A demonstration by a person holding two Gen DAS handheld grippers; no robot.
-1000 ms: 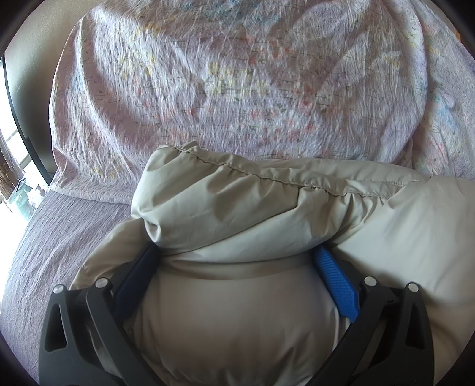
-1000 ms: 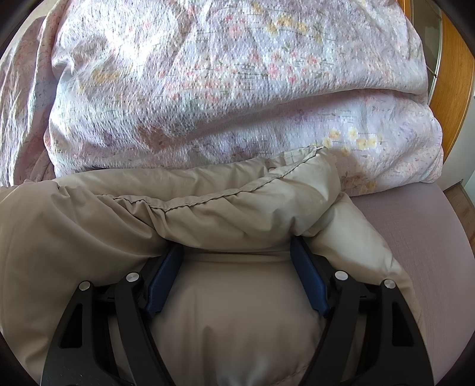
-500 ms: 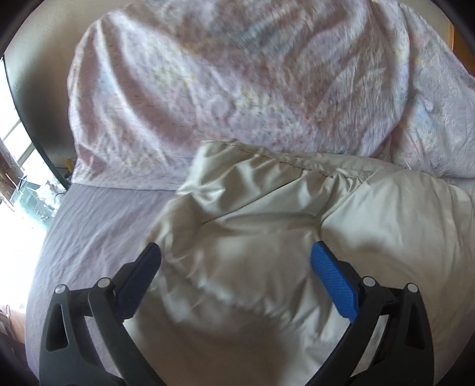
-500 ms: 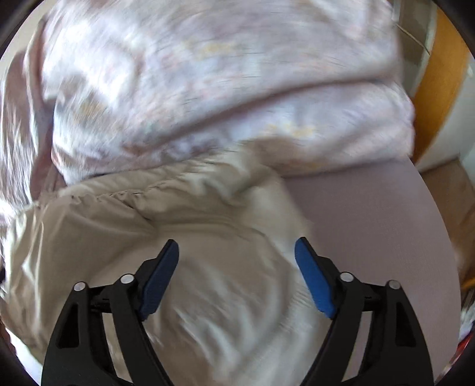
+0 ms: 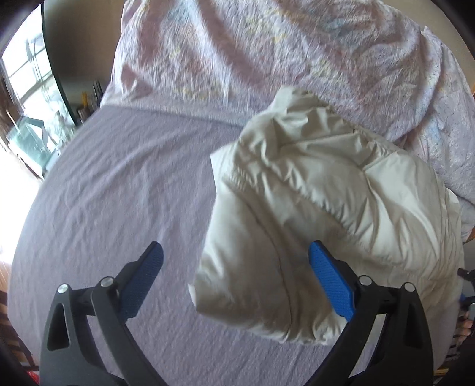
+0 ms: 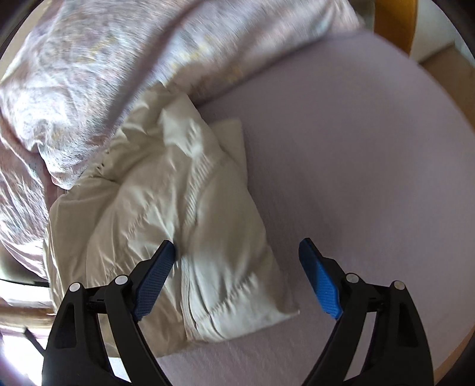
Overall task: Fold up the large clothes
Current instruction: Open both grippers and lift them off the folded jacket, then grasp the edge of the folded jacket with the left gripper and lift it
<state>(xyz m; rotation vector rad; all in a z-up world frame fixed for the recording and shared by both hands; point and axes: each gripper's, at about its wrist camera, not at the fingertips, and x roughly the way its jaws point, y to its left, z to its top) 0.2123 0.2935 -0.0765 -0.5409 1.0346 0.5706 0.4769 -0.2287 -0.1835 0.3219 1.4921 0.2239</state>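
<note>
A beige puffy jacket (image 5: 320, 213) lies folded in a thick bundle on the lilac bed sheet (image 5: 124, 184). In the left wrist view it fills the right half. My left gripper (image 5: 234, 252) is open and empty, above the bundle's left edge. In the right wrist view the jacket (image 6: 178, 207) lies left of centre. My right gripper (image 6: 237, 252) is open and empty, above the bundle's right edge, with bare sheet (image 6: 356, 166) to its right.
A crumpled floral duvet (image 5: 267, 53) is piled behind the jacket and touches its far side; it also shows in the right wrist view (image 6: 89, 65). A window (image 5: 26, 98) is at far left. A wooden board (image 6: 394, 20) stands past the bed's far right corner.
Both grippers have let go of the jacket and pulled back and up. The left swung leftward and the right rightward, so the bundle now lies free on the sheet.
</note>
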